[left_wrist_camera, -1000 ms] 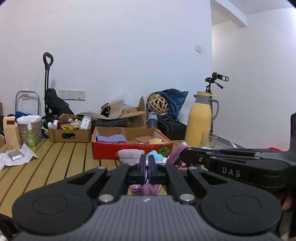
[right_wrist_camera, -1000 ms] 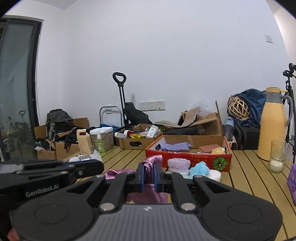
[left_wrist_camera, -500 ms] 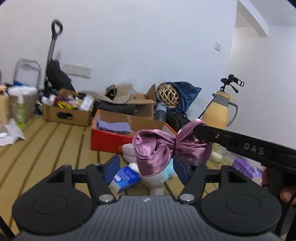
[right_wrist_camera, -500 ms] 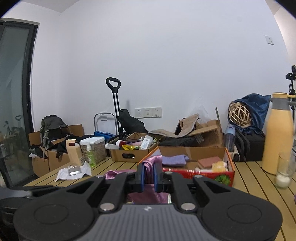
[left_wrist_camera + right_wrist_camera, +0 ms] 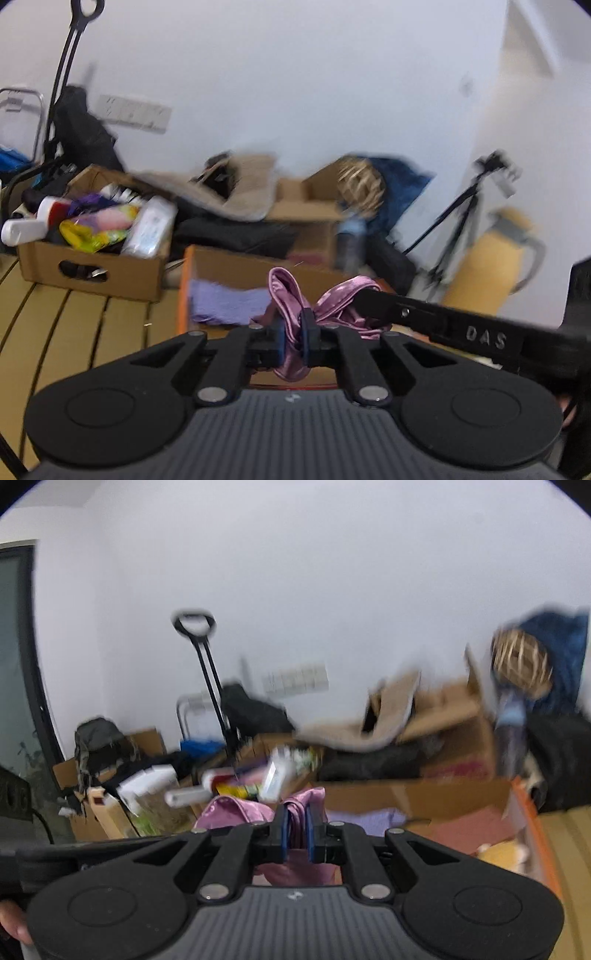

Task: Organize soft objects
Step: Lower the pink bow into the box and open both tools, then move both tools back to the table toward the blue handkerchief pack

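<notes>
Both tongs pinched the shiny pink cloth tight, the left tongs on one part and the right tongs on another. The cloth hung in the air over the red box on the wooden worktop, with a purple towel inside the box.

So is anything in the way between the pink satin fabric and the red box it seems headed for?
Nothing visible. Both tools, left and right, are shut on the pink satin fabric, held above the open red box. Only a purple cloth lies inside.
</notes>
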{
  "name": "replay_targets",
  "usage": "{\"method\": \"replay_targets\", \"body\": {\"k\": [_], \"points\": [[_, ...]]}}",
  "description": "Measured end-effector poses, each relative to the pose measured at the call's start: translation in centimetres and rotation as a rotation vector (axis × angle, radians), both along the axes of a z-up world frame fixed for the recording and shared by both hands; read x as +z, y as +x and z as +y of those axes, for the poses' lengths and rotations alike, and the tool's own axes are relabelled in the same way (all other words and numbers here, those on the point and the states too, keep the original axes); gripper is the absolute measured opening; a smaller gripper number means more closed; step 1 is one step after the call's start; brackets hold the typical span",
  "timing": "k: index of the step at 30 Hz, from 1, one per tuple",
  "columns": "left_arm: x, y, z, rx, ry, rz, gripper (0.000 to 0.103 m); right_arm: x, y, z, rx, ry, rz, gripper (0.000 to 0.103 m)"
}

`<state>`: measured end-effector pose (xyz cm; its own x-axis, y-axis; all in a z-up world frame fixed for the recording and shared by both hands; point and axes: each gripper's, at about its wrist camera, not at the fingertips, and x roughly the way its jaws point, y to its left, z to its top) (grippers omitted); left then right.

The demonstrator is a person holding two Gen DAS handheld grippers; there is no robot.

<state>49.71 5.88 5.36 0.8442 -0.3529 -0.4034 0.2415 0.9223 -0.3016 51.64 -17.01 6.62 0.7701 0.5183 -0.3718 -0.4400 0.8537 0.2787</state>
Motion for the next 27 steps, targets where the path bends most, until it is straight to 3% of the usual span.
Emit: {"method": "replay_targets", "body": {"k": [6, 8, 10, 12, 14, 17, 21, 23, 27], "points": [[-3.9, 4.3, -0.2, 0.012, 0.148, 0.083, 0.013, -6.4, 8.2, 2.8, 0.008, -0.088, 0.23, 0.01], [-4.1, 4.1, -0.1, 0.018, 0.163, 0.078, 0.024, -8.1, 9.5, 3.7, 0.023, -0.144, 0.298, 0.014], [-3.7, 3.4, 0.2, 0.011, 0.155, 0.053, 0.035, -9.0, 10.0, 3.4, 0.013, -0.138, 0.332, 0.015], [-2.9, 2.7, 0.6, 0.036, 0.152, 0.027, 0.041, -9.0, 10.3, 3.1, 0.023, -0.128, 0.356, 0.021], [-1.8, 1.9, 1.1, 0.061, 0.161, 0.005, 0.044, -8.6, 10.2, 2.9, 0.043, -0.132, 0.38, 0.036], [0.3, 0.2, 1.4, 0.09, 0.19, -0.029, 0.048, -6.4, 8.7, 2.4, 0.049, -0.143, 0.341, 0.042], [3.6, -3.2, 1.6, 0.113, 0.212, -0.096, 0.06, -1.6, 5.0, 0.5, 0.003, -0.182, 0.204, 0.05], [5.2, -5.4, 1.5, 0.135, 0.222, -0.135, 0.072, 1.1, 2.7, -0.7, -0.03, -0.204, 0.126, 0.053], [6.8, -10.3, 0.7, 0.192, 0.244, -0.199, 0.078, 5.2, -3.1, -3.2, -0.104, -0.238, -0.03, 0.065]]}}
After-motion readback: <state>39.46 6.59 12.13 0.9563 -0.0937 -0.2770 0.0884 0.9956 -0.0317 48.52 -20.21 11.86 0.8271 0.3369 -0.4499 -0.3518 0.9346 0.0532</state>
